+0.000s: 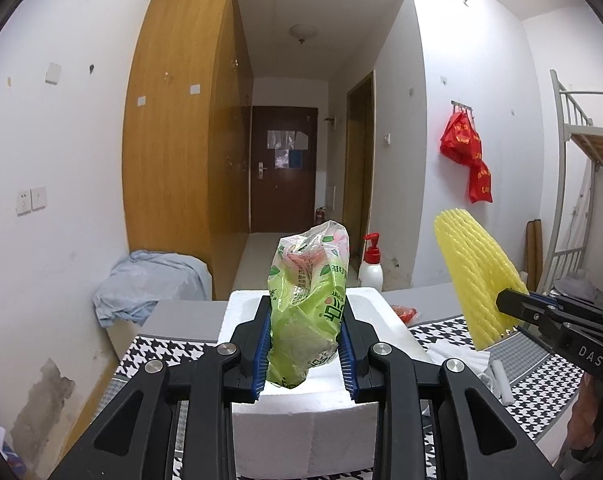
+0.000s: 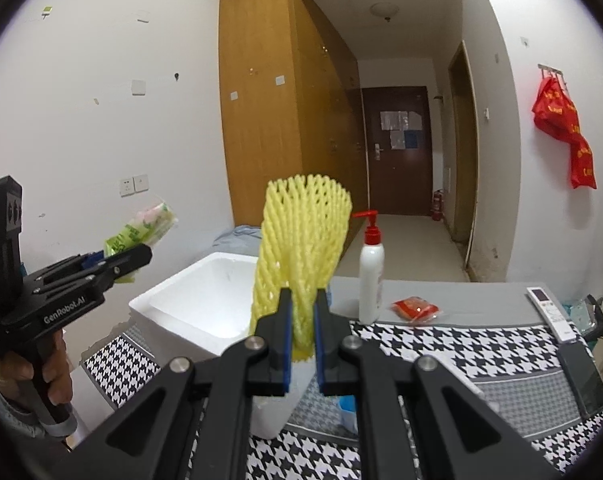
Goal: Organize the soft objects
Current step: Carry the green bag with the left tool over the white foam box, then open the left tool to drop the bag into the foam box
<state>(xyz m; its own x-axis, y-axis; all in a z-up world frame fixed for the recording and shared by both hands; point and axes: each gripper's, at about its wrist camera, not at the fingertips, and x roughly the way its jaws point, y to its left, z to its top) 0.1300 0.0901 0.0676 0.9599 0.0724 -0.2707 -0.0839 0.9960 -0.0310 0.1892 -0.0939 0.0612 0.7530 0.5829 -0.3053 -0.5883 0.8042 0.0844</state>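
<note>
My left gripper (image 1: 304, 356) is shut on a green plastic tissue pack (image 1: 309, 304) and holds it upright above the white foam box (image 1: 297, 416). My right gripper (image 2: 302, 340) is shut on a yellow foam fruit net (image 2: 301, 248), held upright above the table to the right of the box (image 2: 197, 304). The net (image 1: 477, 280) and right gripper (image 1: 513, 306) also show at the right of the left wrist view. The left gripper (image 2: 125, 264) with the pack (image 2: 141, 232) shows at the left of the right wrist view.
A houndstooth cloth (image 2: 461, 344) covers the table. On it stand a white pump bottle (image 2: 371, 272), a red packet (image 2: 415, 308), a remote (image 2: 551, 312), a phone (image 2: 585, 380) and white foam pieces (image 1: 497, 380). A blue cloth heap (image 1: 149, 284) lies at the left.
</note>
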